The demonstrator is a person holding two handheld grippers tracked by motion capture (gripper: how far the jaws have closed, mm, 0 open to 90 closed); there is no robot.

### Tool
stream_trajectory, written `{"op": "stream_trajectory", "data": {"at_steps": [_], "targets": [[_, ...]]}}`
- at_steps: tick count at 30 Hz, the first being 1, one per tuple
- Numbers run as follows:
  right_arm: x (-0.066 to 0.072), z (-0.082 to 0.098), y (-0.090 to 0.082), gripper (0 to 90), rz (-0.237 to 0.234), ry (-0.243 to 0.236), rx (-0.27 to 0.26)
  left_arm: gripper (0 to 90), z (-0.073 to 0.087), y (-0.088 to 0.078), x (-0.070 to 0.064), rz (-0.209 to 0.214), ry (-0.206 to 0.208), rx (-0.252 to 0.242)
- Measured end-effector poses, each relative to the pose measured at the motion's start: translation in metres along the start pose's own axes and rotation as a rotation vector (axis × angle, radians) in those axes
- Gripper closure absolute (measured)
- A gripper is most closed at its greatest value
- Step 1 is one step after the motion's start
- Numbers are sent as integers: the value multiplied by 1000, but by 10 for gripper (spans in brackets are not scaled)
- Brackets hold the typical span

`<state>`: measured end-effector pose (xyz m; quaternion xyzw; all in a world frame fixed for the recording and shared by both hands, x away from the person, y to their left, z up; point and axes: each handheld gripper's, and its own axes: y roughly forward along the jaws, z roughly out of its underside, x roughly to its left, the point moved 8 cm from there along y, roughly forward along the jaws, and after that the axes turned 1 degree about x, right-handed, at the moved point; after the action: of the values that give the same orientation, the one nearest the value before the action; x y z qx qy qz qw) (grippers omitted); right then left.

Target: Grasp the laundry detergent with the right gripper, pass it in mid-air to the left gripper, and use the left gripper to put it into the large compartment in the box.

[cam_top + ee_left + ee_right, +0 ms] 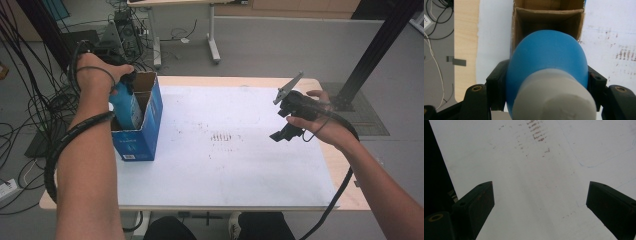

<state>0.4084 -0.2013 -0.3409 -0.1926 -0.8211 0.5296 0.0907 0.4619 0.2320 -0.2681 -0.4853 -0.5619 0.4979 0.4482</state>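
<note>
Left tool [544, 82] gripping blue bottle [549, 57], over open cardboard box [519, 22]

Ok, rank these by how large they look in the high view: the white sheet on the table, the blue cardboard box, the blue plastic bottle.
1. White sheet, by far.
2. Blue cardboard box.
3. Blue plastic bottle, partly sunk in the box and gripped by the left gripper, so only part is visible.

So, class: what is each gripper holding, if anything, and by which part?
The left gripper holds a blue bottle with a white cap, jaws clamped on its blue body just below the cap, above the open blue box. The right gripper is open, holding nothing.
</note>
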Motion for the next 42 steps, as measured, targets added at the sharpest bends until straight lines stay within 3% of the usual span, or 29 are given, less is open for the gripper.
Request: {"op": "stream_trajectory", "data": {"at_steps": [12,19,42], "targets": [[-1,1,2,79,-3,6,8,362,1,34,-3,-30,30,-13],[-1,3,6,79,-8,3,18,362,4,54,-4,-18,41,2],[-3,13,15,79,-15,16,27,363,8,83,-9,-38,67,40]]}}
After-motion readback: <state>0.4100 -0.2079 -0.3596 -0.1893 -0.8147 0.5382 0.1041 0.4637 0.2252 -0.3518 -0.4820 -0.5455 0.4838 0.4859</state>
